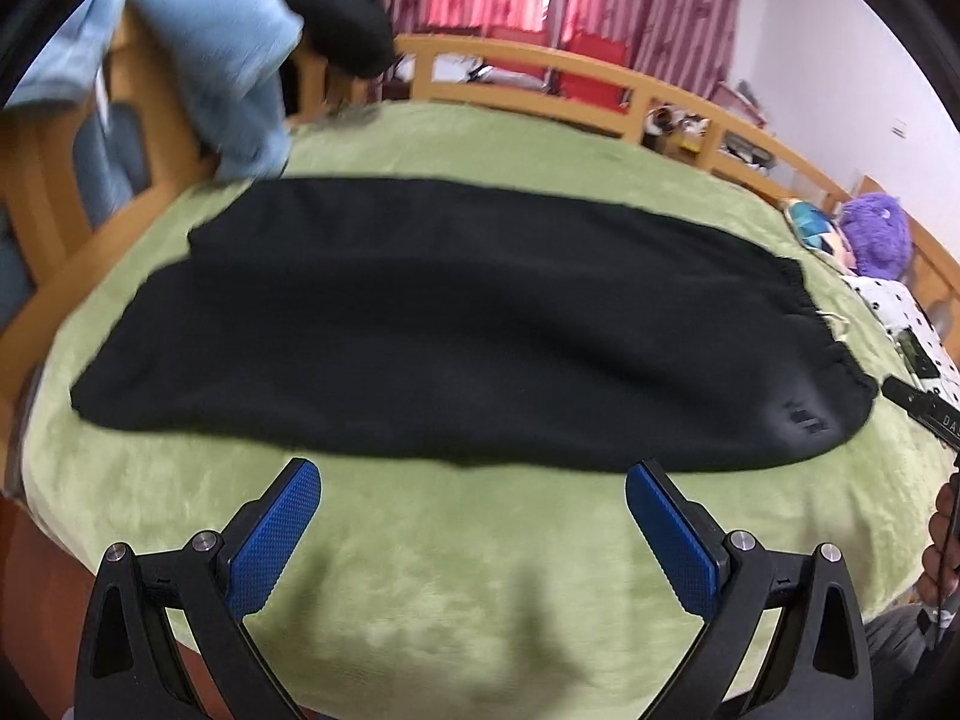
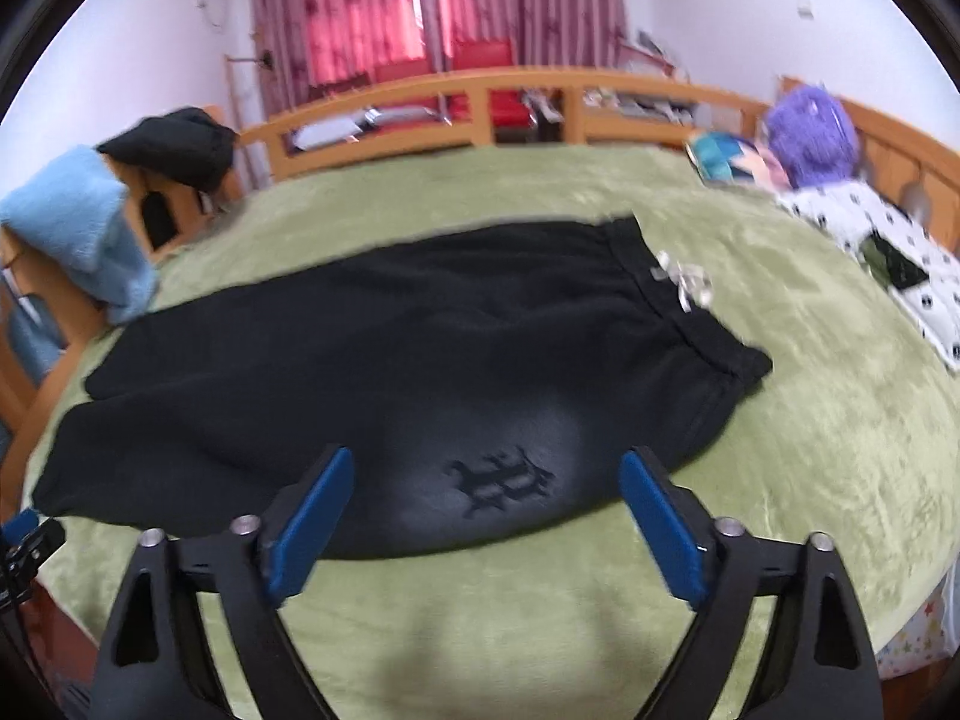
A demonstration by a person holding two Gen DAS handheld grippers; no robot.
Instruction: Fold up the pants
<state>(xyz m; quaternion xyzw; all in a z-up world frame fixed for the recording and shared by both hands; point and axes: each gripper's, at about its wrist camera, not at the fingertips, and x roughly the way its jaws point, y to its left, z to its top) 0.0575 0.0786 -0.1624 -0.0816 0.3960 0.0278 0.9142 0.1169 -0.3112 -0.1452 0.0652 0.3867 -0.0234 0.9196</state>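
Note:
Black pants (image 1: 456,324) lie flat on the green blanket (image 1: 480,540), legs to the left, waistband to the right. They also show in the right wrist view (image 2: 390,372), with a dark logo (image 2: 504,480) near the front edge and a white drawstring (image 2: 684,282) at the waistband. My left gripper (image 1: 474,480) is open and empty, just in front of the pants' near edge. My right gripper (image 2: 486,468) is open and empty, hovering over the logo area near the waistband end.
A wooden bed rail (image 1: 600,78) runs along the far side. Blue cloth (image 1: 198,66) and a black garment (image 1: 342,18) hang on the left frame. A purple plush (image 2: 810,132), a spotted cloth (image 2: 888,252) and a dark device (image 2: 894,267) lie at the right.

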